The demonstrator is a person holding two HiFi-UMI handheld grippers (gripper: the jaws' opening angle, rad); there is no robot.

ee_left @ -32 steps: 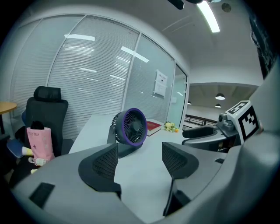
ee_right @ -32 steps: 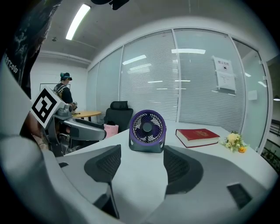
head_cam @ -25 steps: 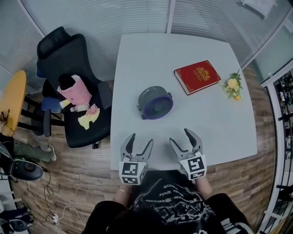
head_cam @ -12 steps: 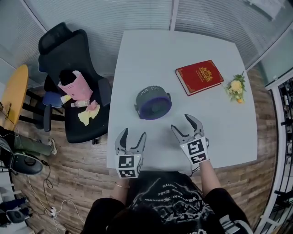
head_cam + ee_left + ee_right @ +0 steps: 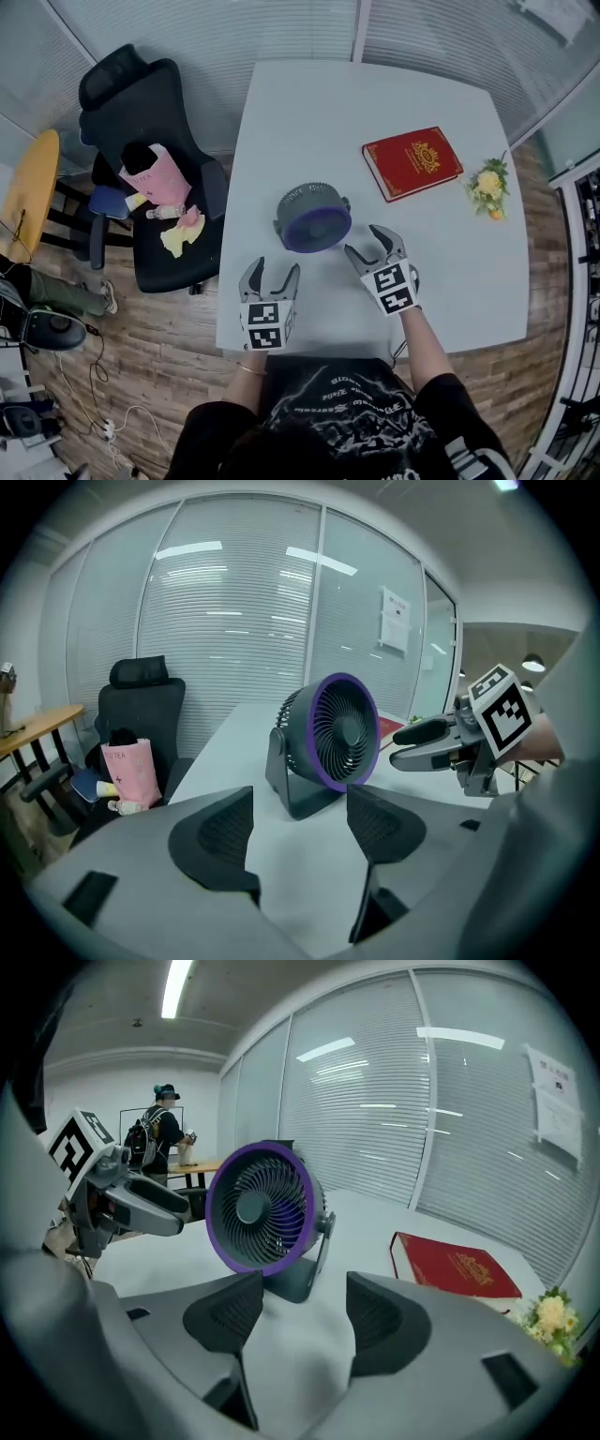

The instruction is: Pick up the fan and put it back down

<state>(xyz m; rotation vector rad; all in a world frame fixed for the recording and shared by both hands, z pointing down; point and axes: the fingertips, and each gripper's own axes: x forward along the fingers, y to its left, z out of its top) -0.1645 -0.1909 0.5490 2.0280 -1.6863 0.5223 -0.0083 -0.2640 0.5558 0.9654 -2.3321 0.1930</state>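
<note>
1. Change from the earlier frames
- Both grippers have advanced across the white table (image 5: pixel 450 272) toward the fan (image 5: pixel 314 217).
- The right gripper (image 5: pixel 361 240) was well apart from the fan. It is now just beside the purple ring, at the fan's 4 o'clock.
- The left gripper (image 5: pixel 273 272) has closed in less. It is near the fan, at its 7 o'clock, and is not touching it.
- The fan has stayed where it was.

2. Hand pose and jaw state
- Left gripper: the forearm enters from 6 o'clock. The gripper points forward and slopes downward. The jaws are released and spread wide. Only bare tabletop lies between the pads, and the fan stands beyond them.
- Right gripper: the forearm (image 5: pixel 424 349) reaches in from 5 o'clock, angled toward 11 o'clock. The jaws have just been closing slightly but are still wide apart and released. Nothing is gripped. The fan's stand shows just ahead of the gap between the pads.

3. Task item
- The fan stands upright on its stand on the table. Its grille and purple ring face the near edge.
- It stands between the two grippers' lines of approach.

4. Farther items
- A red book (image 5: pixel 412 162) lies flat at the fan's 2 o'clock.
- A small bunch of flowers (image 5: pixel 489 186) lies at its 3 o'clock, near the table edge.
- A black office chair (image 5: pixel 141 103) stands off the table at 9 o'clock. A pink bag (image 5: pixel 159 183) is on its seat.
</note>
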